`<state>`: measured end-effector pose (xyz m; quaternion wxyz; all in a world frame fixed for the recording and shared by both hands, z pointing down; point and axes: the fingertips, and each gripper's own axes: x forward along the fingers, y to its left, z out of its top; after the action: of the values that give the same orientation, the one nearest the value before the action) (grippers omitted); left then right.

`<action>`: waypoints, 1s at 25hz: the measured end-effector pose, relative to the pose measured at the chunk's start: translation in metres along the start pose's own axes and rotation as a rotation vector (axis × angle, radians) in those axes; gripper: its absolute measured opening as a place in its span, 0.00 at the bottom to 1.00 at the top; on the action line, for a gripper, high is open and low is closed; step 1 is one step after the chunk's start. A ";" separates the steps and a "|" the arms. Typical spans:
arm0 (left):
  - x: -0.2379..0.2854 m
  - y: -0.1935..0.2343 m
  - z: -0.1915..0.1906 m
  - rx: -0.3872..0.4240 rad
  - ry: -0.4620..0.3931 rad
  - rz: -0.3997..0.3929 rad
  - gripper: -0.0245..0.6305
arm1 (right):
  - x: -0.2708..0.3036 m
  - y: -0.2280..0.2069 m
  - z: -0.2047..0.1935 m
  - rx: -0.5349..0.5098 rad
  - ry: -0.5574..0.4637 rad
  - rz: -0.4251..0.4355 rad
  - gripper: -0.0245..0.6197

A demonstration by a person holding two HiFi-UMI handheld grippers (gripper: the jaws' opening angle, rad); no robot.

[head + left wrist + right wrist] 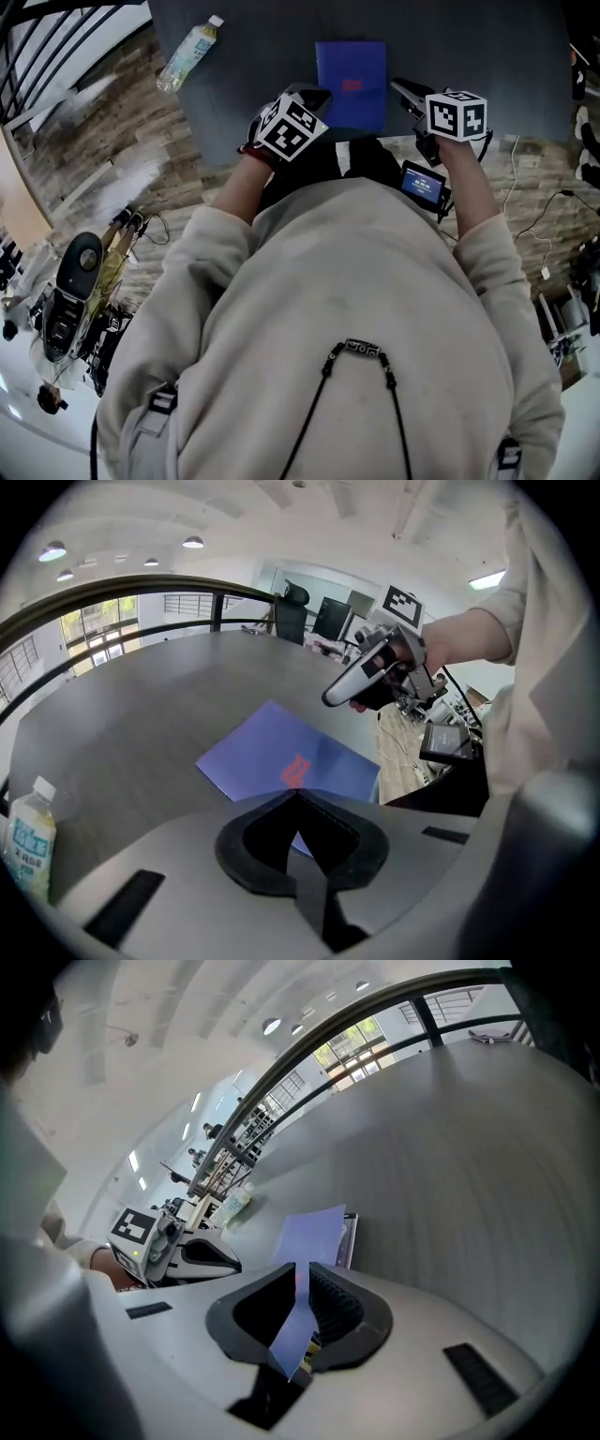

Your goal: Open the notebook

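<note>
Far upper left of the head view: clear plastic bottle [190,52] with a white cap, standing on the dark table [253,56], well apart from everything else.

Right of it, toward the top centre: left gripper [317,96], marker cube on top, tips just beside the lower left corner of the notebook [352,84]; touching or not, impossible to tell. In the left gripper view: jaws clenched together, tips meeting in a point, nothing caught between them, blue notebook with its red mark lying just beyond.

Notebook itself on the table at top centre of the head view, between the two grippers, blue face up.

At its right edge: right gripper [401,90], also carrying a marker cube. In the right gripper view: jaws narrowly apart, thin blue cover [312,1232] threaded through the gap and raised off the pages, pale page edge visible just to the right; cover released rather than pinched, no pad seen pressing it.

Below that gripper in the head view: small lit screen [424,183] beside the forearm.
</note>
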<state>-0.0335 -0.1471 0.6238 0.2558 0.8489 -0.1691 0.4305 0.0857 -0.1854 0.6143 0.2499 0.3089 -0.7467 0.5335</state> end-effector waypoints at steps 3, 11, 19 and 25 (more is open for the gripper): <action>0.005 -0.001 -0.009 0.027 0.027 0.002 0.04 | 0.007 0.000 -0.011 -0.014 0.033 0.005 0.15; 0.022 -0.009 -0.031 0.126 0.181 0.012 0.04 | 0.024 -0.008 -0.030 0.004 0.109 -0.001 0.26; 0.042 -0.006 -0.044 0.169 0.261 0.013 0.04 | 0.043 -0.019 -0.042 0.014 0.174 -0.063 0.30; 0.047 -0.006 -0.044 0.187 0.286 0.008 0.04 | 0.049 -0.025 -0.050 0.029 0.177 -0.082 0.31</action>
<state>-0.0323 -0.1201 0.6824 0.1952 0.7985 -0.0936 0.5617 0.0727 -0.1529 0.6802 0.3321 0.2945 -0.7007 0.5586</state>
